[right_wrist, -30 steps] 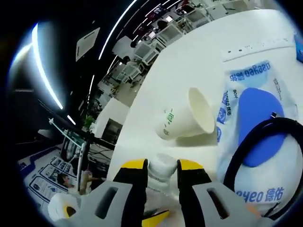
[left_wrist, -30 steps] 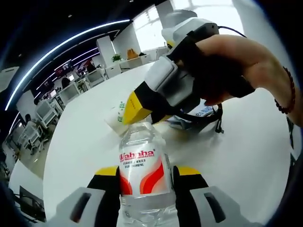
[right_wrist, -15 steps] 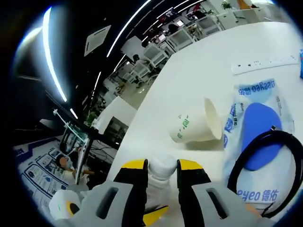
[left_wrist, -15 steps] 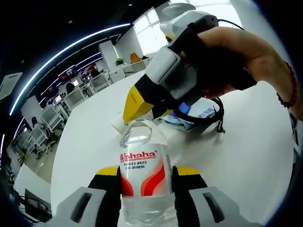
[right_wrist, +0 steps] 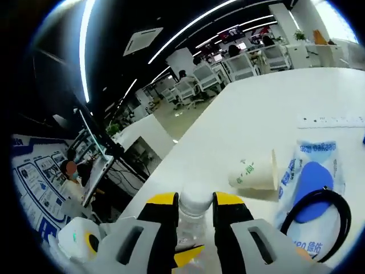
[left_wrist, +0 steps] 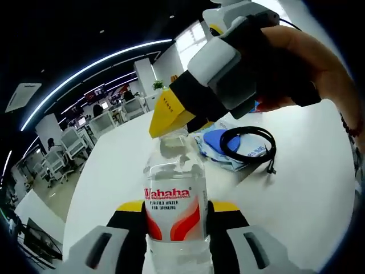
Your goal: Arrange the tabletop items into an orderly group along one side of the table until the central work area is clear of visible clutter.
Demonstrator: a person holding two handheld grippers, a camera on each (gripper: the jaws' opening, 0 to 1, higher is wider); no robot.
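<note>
Both grippers on one water bottle, above a white table in an open office

The left gripper (left_wrist: 175,214) clamps the body of the clear water bottle (left_wrist: 174,200) between its yellow-tipped jaws, red label facing the camera, while the right gripper (right_wrist: 193,208) pinches the bottle's white cap (right_wrist: 194,197), a hand (left_wrist: 308,68) wrapped round its handle. Past the bottle the white table (left_wrist: 114,165) runs wide and glossy; beyond the bottle a paper cup (right_wrist: 255,173) lies on its side, mouth against a blue-and-white wipes packet (right_wrist: 311,174), and a coiled black cable (left_wrist: 248,142) rests on that packet. Farther from the bottle a white power strip (right_wrist: 333,120) lies flat. Behind the table: rows of desks and chairs, dark ceiling, long curved light strips, bright windows
</note>
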